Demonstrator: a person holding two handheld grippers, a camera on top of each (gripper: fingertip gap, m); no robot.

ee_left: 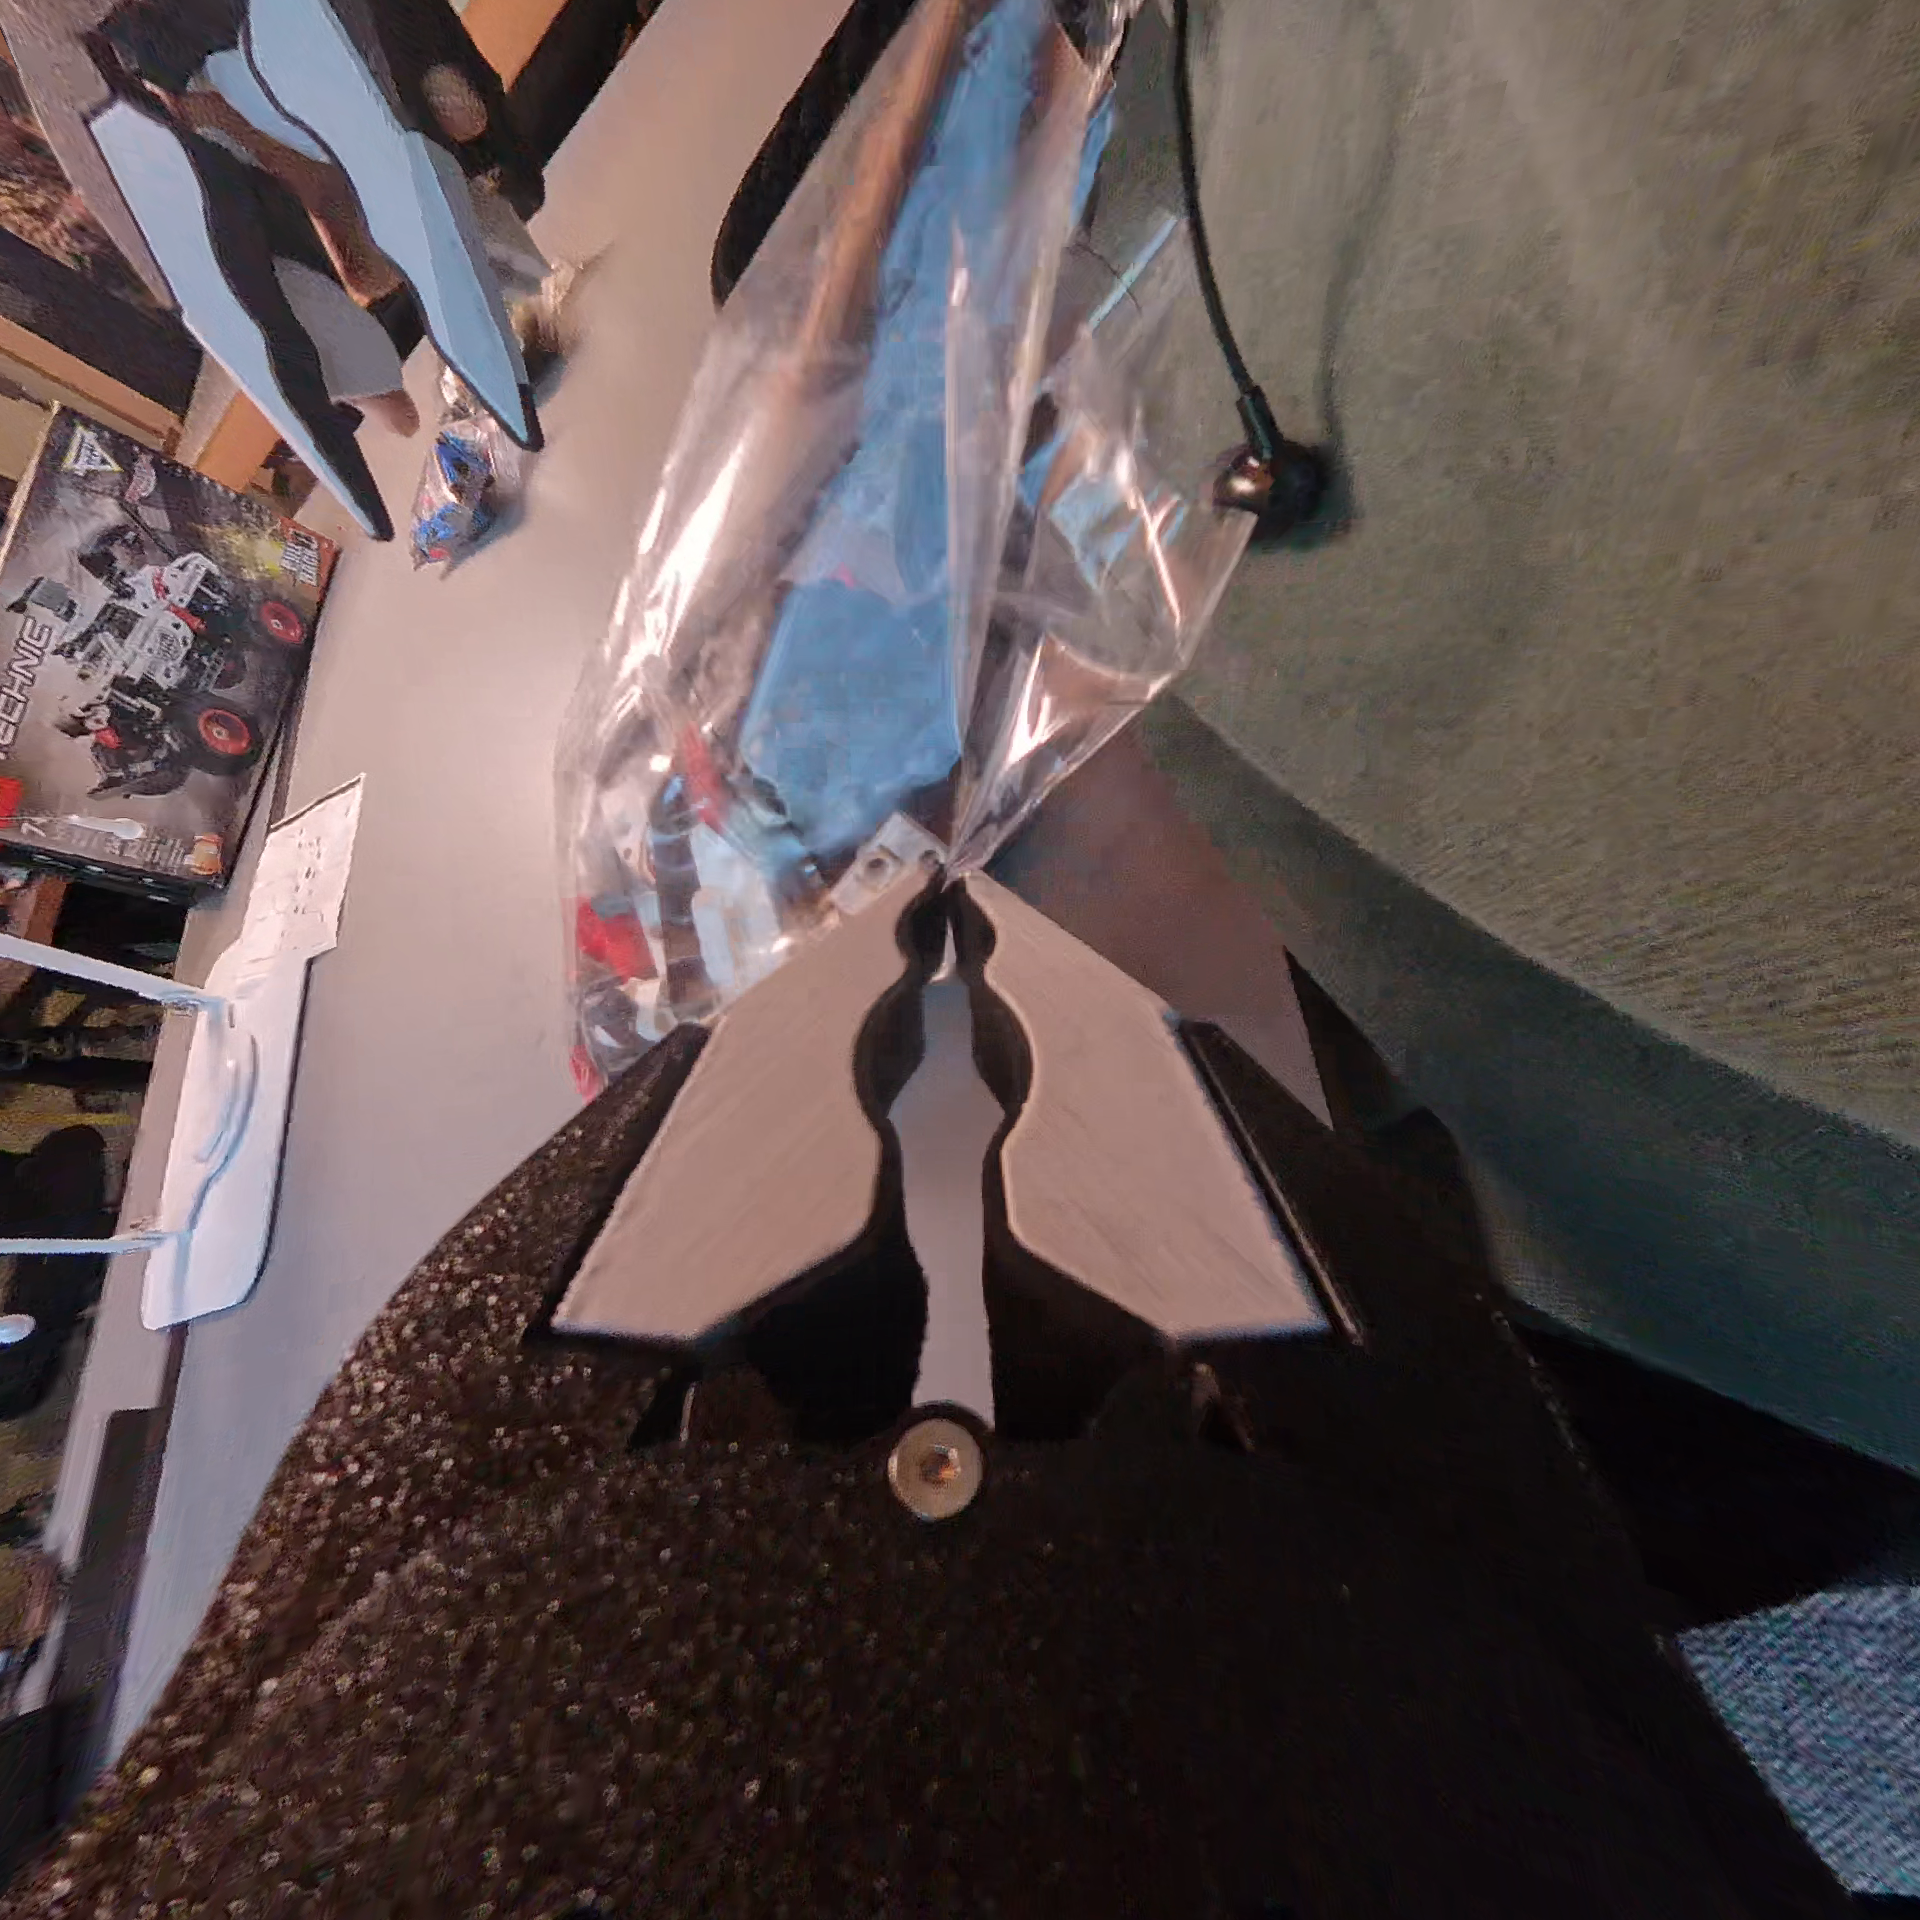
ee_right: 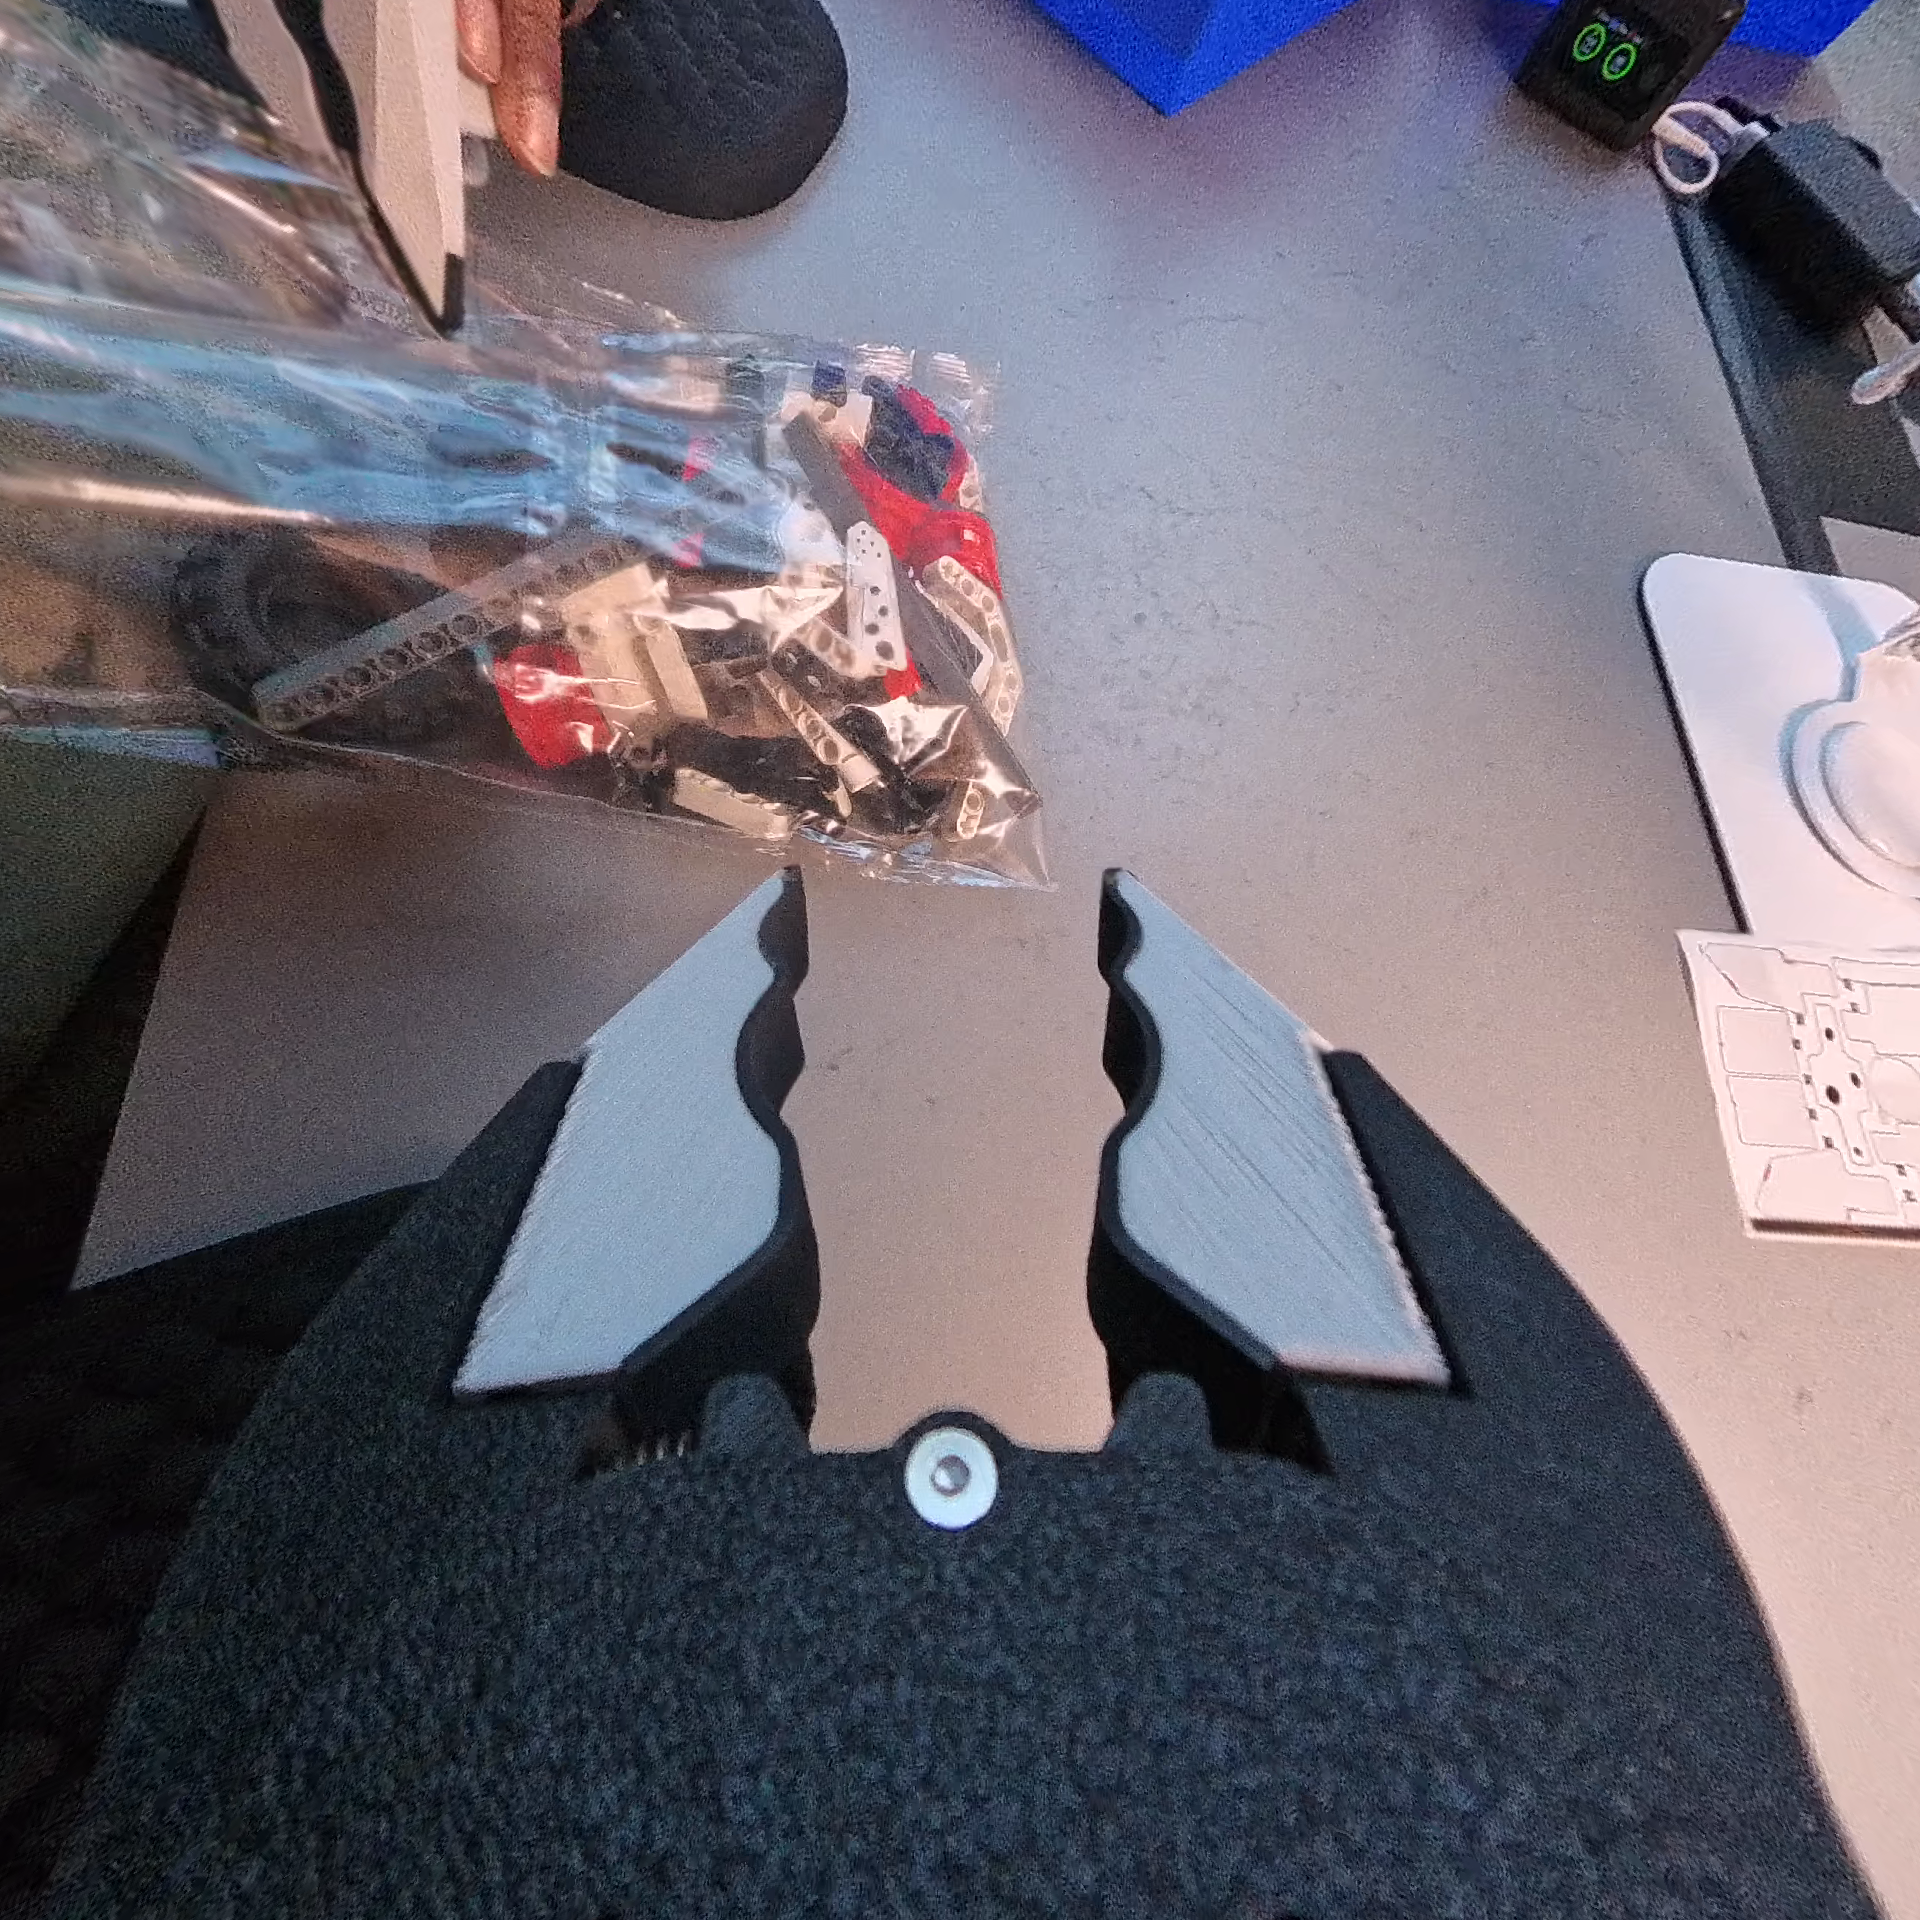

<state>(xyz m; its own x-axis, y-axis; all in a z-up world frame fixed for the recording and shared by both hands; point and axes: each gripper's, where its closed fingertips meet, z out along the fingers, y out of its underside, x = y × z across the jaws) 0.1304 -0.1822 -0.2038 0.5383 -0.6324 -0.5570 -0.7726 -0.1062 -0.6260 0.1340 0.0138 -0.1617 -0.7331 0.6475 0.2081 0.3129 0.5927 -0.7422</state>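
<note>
- Left gripper (ee_left: 948, 883): grey fingers with black inner edges, pressed together on a corner of the clear plastic bag of red, white, grey and black building pieces (ee_left: 831, 644); the bag was lifted above the grey table (ee_left: 436, 727).
- Right gripper (ee_right: 951, 883): fingers spread well apart with nothing between them, tips just beside the bag's lower corner, apart from it as far as could be told.
- Bag (ee_right: 727, 623): the pieces had gathered in the end nearest the right gripper.
- Second, smaller clear bag with blue pieces (ee_left: 457, 488): on the table, beyond the held bag, near the right gripper's tips.
- Dark printed box picturing a toy truck (ee_left: 156, 655): on the table, well apart from the bag.
- White moulded tray (ee_right: 1787, 727) and white printed sheet (ee_right: 1818, 1081): on the table side by side, well apart from the bag.
- Blue block (ee_right: 1195, 42) and small black device with green lights (ee_right: 1610, 52): at the table's far edge, beyond the bag.
</note>
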